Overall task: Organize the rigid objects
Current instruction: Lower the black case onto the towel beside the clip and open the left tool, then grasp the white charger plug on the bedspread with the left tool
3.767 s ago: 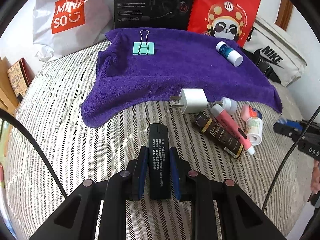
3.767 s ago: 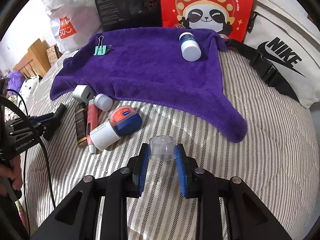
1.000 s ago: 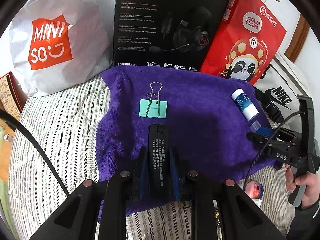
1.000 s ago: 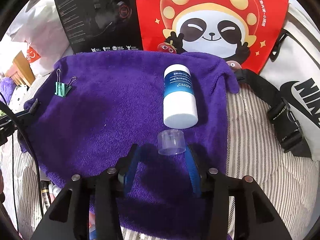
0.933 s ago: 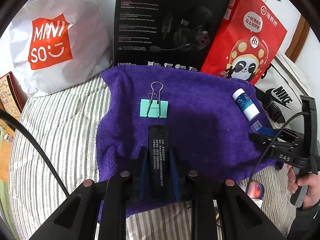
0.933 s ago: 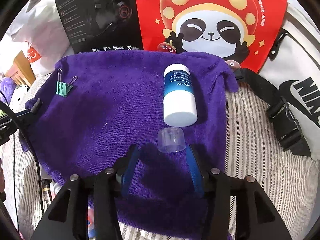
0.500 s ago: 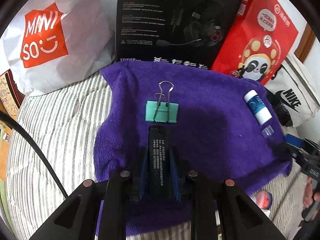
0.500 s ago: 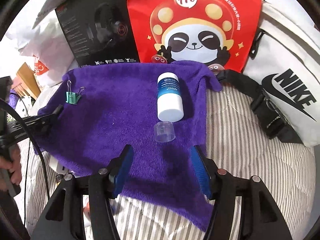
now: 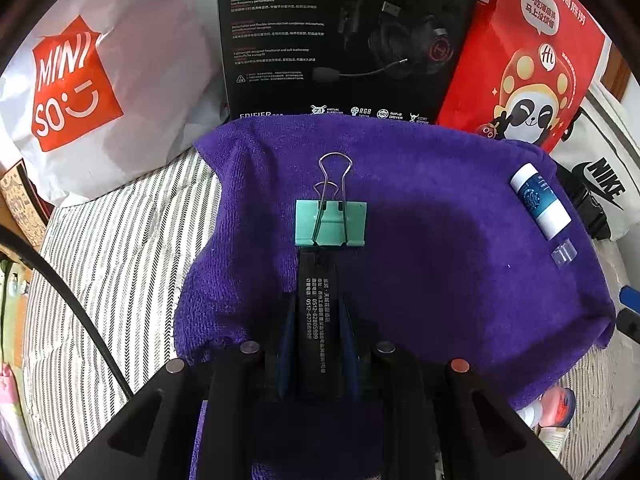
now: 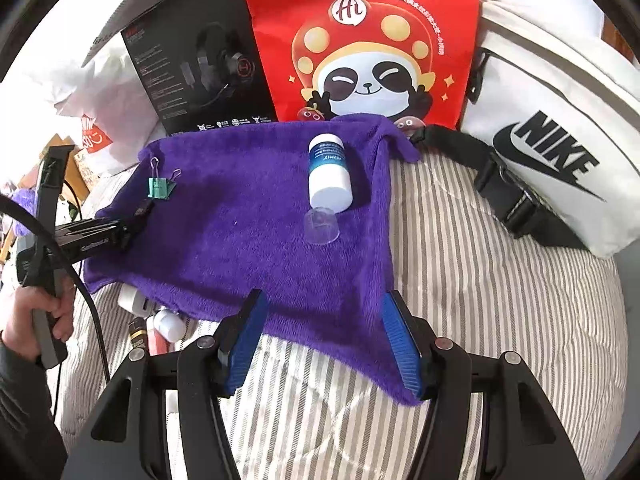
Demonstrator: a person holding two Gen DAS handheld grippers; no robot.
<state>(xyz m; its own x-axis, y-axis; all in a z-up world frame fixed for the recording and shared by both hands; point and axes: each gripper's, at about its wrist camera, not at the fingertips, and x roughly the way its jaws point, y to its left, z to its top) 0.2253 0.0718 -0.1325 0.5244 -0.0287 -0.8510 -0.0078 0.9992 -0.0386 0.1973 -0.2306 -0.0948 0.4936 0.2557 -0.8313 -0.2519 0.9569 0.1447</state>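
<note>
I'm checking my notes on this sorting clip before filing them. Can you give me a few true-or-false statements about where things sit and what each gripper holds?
1. The left gripper is closed on a black bar. True.
2. The clear cap sits between the right gripper's fingers. False: it lies on the purple towel, ahead of the open, empty fingers.
3. The green binder clip lies on the striped bedding. False: it lies on the towel.
4. The white and blue bottle lies on its side next to the clear cap. True.
</note>
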